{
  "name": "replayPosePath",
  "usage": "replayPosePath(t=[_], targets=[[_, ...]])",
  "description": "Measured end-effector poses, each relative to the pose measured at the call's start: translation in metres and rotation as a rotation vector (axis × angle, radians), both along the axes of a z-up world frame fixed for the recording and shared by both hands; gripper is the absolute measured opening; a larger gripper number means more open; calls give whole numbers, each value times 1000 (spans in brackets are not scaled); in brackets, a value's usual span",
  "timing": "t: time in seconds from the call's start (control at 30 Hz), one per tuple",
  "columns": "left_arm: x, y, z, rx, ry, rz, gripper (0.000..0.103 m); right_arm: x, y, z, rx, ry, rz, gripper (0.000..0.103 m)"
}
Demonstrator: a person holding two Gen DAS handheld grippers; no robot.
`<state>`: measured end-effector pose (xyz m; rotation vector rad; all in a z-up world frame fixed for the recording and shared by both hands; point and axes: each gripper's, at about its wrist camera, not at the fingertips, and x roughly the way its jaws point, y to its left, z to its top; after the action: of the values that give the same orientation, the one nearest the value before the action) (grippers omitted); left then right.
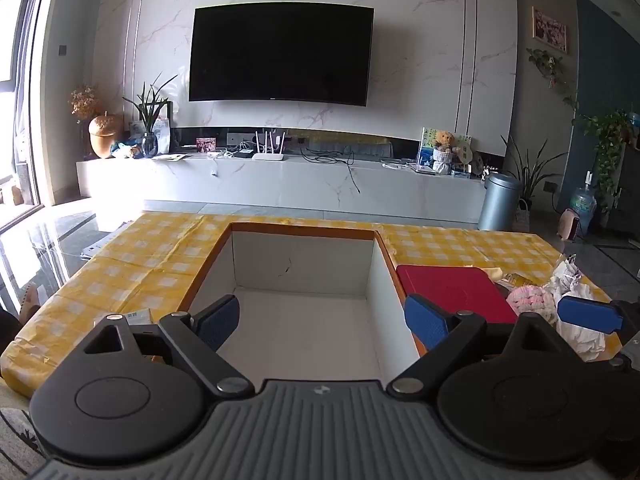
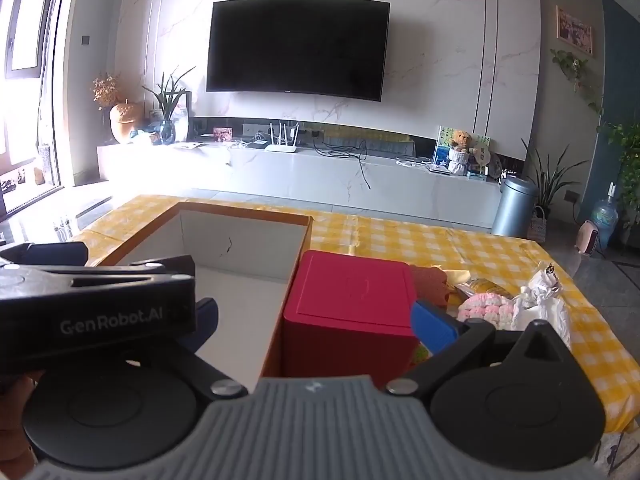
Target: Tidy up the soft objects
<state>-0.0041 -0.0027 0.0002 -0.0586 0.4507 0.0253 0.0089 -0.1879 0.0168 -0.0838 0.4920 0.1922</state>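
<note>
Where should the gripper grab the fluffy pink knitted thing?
Probably across the middle of the pink knitted piece, coming down from above. It lies low on the yellow checked tablecloth, crowded by the red box on one side and crumpled white paper on the other, so only its top is free. The right gripper is open and nearest.

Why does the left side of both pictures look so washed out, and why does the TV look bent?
In the right wrist view, daylight from the window bleaches the floor and the left end of the TV bench; in the left wrist view, the same glare falls on the glossy floor. The fisheye lens bows the TV in both views, and the edges look slightly soft.
</note>
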Motion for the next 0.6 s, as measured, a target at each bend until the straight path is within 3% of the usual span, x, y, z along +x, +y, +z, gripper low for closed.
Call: replayPosePath(t=[0.6], targets=[[4, 2, -4, -21, 41, -9, 103, 0, 3, -7, -34, 6, -1, 101]])
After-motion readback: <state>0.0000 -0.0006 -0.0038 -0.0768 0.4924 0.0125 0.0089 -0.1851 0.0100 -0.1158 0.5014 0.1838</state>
